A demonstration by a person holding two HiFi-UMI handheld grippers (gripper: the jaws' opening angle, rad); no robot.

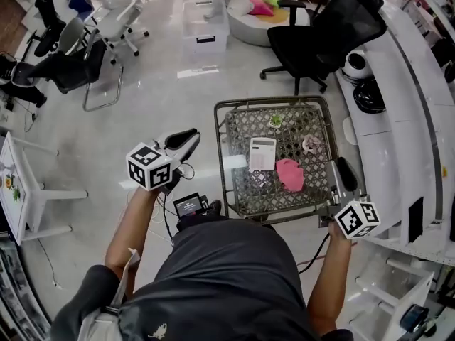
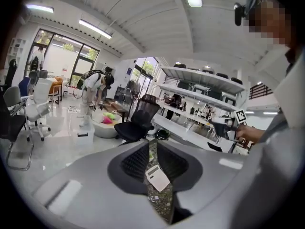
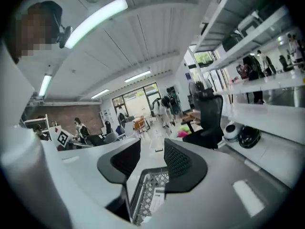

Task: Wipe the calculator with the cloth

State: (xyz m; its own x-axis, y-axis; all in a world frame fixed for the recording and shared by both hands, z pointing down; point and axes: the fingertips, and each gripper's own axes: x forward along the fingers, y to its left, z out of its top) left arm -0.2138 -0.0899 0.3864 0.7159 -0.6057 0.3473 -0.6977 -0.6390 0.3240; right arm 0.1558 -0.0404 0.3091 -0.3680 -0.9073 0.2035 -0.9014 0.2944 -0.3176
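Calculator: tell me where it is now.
In the head view, the calculator lies flat near the middle of the patterned table, just left of the pink cloth.

left claw (image 2: 152,148) | jaws narrowly apart | calculator (image 2: 157,179) seen through gap

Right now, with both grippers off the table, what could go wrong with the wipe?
1. The calculator lies loose on the table. Wiped with nothing pinning it, it could slide toward an edge.
2. The pink cloth lies right beside it, so the right gripper, jaws apart and empty, might knock the calculator on the grab.
3. The left gripper is empty too and hangs off to the side.
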